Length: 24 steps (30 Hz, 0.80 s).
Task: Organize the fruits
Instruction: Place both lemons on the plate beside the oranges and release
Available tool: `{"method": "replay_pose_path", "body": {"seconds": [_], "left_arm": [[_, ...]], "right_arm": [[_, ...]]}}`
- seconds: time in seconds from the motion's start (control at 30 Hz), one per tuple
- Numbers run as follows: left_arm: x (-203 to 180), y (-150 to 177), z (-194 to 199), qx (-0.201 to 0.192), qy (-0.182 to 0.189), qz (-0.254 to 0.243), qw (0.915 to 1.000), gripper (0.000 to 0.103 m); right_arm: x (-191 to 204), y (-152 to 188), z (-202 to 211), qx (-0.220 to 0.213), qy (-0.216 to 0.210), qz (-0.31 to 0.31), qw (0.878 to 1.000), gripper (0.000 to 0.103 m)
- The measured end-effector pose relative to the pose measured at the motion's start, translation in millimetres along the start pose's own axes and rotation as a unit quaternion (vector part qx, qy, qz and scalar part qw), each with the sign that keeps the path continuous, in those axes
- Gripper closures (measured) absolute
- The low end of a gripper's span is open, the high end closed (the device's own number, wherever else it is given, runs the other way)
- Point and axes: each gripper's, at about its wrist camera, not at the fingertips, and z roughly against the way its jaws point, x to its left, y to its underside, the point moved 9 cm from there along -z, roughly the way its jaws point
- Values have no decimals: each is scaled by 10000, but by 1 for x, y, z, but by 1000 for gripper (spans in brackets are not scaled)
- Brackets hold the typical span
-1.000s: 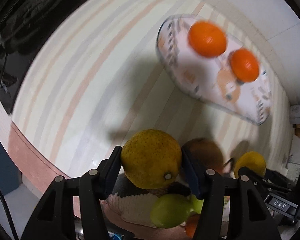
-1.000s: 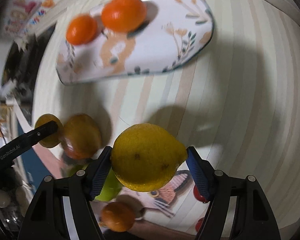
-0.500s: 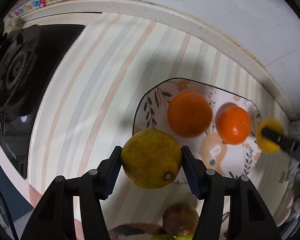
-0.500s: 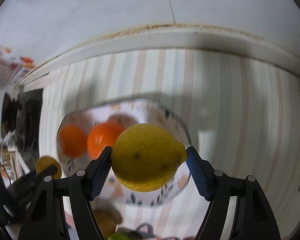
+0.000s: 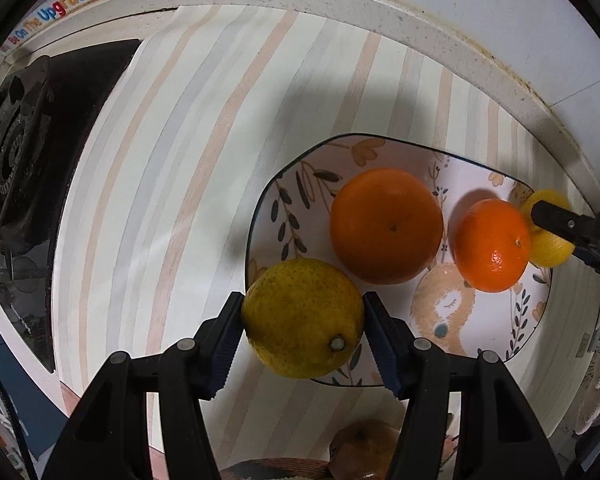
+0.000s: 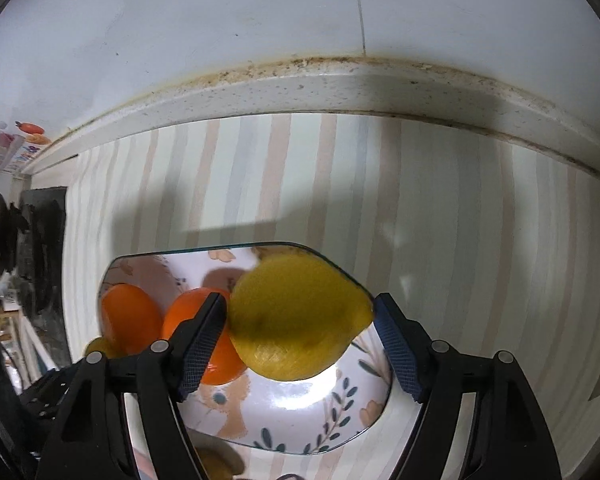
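A patterned plate [image 5: 300, 184] lies on the striped counter and holds a big orange [image 5: 386, 226] and a smaller orange [image 5: 492, 246]. My left gripper [image 5: 304, 320] is shut on a speckled yellow lemon [image 5: 302, 316], just above the plate's near left rim. My right gripper [image 6: 300, 328] has its jaws spread around a smooth yellow lemon [image 6: 296, 316], blurred, over the plate [image 6: 300, 420]; a gap shows at the right pad. The same lemon [image 5: 548, 236] and finger show at the plate's right edge in the left wrist view. Both oranges [image 6: 130, 316] sit left of it.
A black stove [image 5: 16, 152] lies at the counter's left end. The white backsplash ledge [image 6: 340, 88] and wall run along the back. A brownish fruit [image 5: 364, 448] sits near the front edge, on another dish.
Both grippers have come down closer to the plate with their lemons. The right gripper's jaws have spread wider and its lemon now looks blurred and loose.
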Motion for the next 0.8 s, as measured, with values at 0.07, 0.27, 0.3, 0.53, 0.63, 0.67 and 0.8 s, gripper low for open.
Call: {"method": "replay_pose_path", "body": {"seconds": [0.07,0.27,0.3,0.53,0.63,0.67,0.8], "left_arm": [[1,0,1,16,-2,45,10000,46],[-6,-2,2,-79,133,221,9996,43],[-3,0,7,-133,123,230,9996,36],[1,11,31,-550,-2,266,9981,14],[2,24,41,-712,-36,278,9971,14],[3,28,45,-758,-49,278,9967,14],[4,52,62,-1003,-170,305,9943,14]], "right_arm": [[-3,-3,5,5,-71,-45,10000,24],[-8,12,21,-219,-92,81,9997,15],[-9,15,25,-274,-94,126,9995,15],[4,56,48,-513,-17,563,9971,8],[15,78,56,-662,138,859,9940,8],[17,87,60,-718,192,965,9926,8],[21,117,71,-852,317,1231,9882,8]]}}
